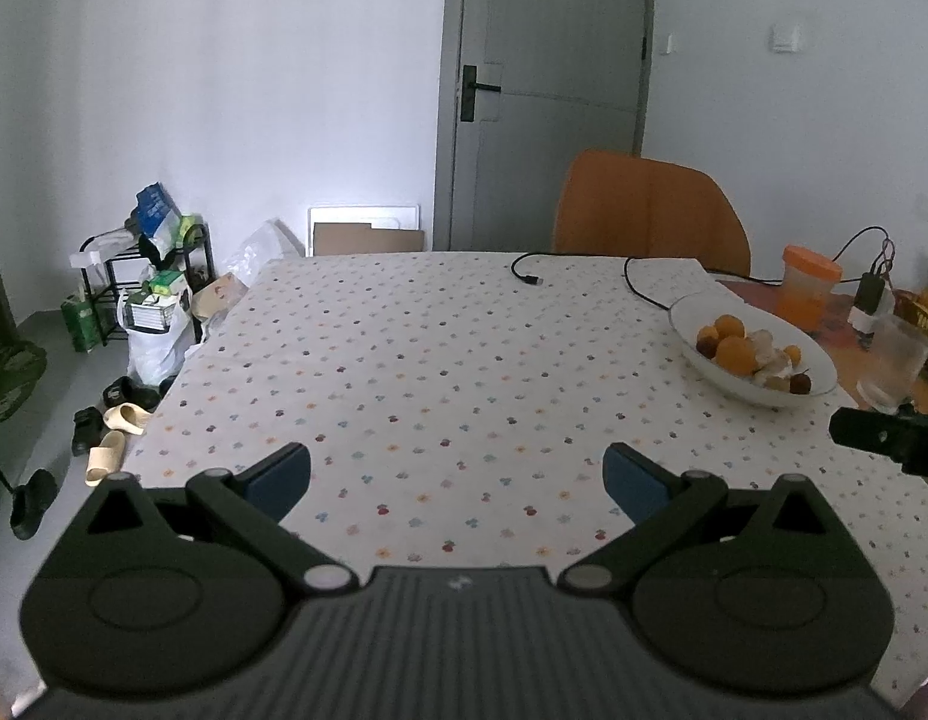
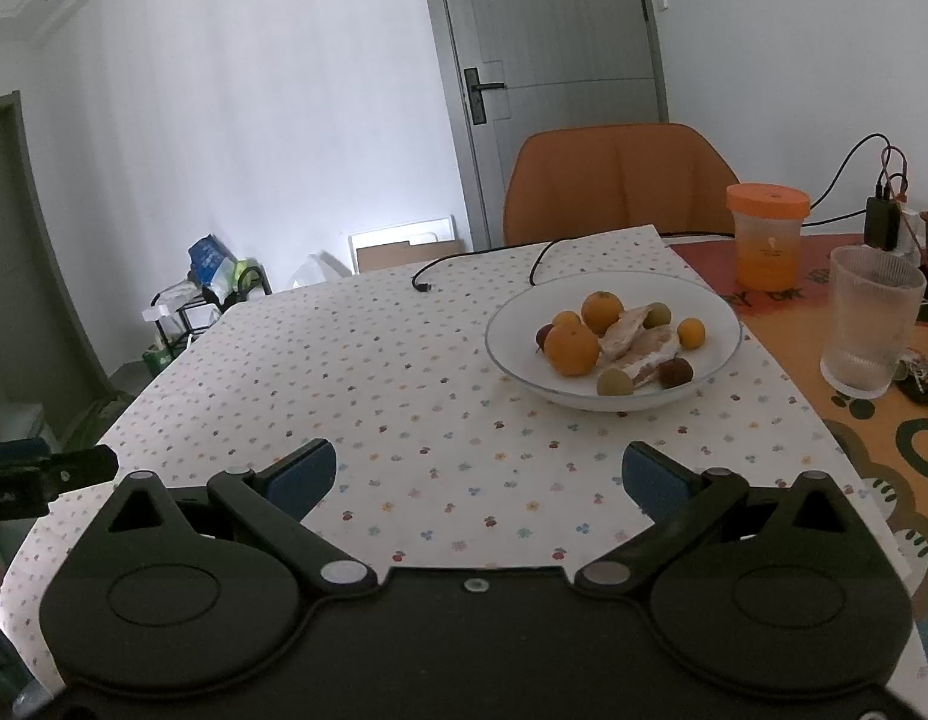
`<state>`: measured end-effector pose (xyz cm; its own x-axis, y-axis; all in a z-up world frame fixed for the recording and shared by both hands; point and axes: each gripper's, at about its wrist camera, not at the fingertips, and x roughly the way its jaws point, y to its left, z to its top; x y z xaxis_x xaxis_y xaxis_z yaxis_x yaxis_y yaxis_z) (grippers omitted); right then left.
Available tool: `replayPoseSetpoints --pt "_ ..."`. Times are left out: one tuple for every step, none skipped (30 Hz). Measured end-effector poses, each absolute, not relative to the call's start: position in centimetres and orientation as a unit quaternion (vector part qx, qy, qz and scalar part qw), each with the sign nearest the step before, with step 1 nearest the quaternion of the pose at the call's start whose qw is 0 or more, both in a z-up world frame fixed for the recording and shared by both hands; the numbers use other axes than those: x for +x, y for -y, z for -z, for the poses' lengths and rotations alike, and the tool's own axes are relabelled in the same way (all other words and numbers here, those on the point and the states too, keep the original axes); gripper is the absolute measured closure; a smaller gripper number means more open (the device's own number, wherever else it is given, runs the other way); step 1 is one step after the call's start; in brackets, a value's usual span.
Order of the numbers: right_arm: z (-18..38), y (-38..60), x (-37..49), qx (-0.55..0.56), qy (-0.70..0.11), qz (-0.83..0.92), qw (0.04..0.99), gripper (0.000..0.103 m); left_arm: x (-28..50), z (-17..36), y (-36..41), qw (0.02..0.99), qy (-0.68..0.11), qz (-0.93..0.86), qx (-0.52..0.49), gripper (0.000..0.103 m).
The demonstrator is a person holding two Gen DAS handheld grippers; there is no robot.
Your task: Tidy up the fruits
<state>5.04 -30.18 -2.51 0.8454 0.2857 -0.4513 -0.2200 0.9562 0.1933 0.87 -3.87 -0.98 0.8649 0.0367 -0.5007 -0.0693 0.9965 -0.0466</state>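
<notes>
White cloth printed with small coloured motifs covers the table (image 2: 404,372), which fills most of both views; an orange chair (image 2: 619,180) stands at its far edge and a black cable (image 2: 481,255) lies on the far part of the cloth. The left gripper (image 1: 458,480) hangs over the near middle of the cloth with its blue-padded tongs spread wide apart and nothing between them. The right gripper (image 2: 478,477) is held the same way, tongs apart and empty, aimed toward the white plate (image 2: 511,312) that sits on the right side of the cloth. To the right of the plate stand an orange-lidded jar (image 2: 763,240) and, nearer, a ribbed glass (image 2: 871,324), both off the cloth. All the fruit in view is gathered in the plate: two larger oranges (image 2: 571,348) toward its left, two smaller orange fruits, pale peeled segments (image 2: 637,342) in the middle, and small greenish and dark reddish round fruits at the edges. No fruit shows loose on the cloth. This arrangement fits either a mixed pile awaiting sorting out of the plate or a collection already brought together in it; the pictures do not settle which.
</notes>
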Motion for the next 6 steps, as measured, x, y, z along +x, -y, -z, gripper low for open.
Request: replayPoseSetpoints --pt "2.54 30.16 5.0 0.067 -0.245 -0.132 0.958 0.0 0.86 0.99 3.84 0.965 -0.259 -0.027 -0.032 0.0" --pt "2.53 30.17 5.0 0.067 -0.245 -0.132 0.958 0.0 0.86 1.0 3.83 0.965 -0.259 -0.027 -0.032 0.0" --pt "2.54 30.14 5.0 0.067 -0.245 -0.132 0.958 0.0 0.86 1.0 3.84 0.965 -0.259 -0.027 -0.032 0.0" --pt "2.54 30.17 5.01 0.067 -0.245 -0.132 0.958 0.0 0.86 1.0 3.84 0.965 -0.259 -0.027 -0.032 0.0" --pt "2.54 30.17 5.01 0.067 -0.245 -0.132 0.958 0.0 0.87 1.0 3.85 0.965 -0.259 -0.027 -0.032 0.0" --pt "2.54 30.15 5.0 0.067 -0.245 -0.132 0.958 0.0 0.88 1.0 3.86 0.965 -0.26 -0.026 -0.032 0.0"
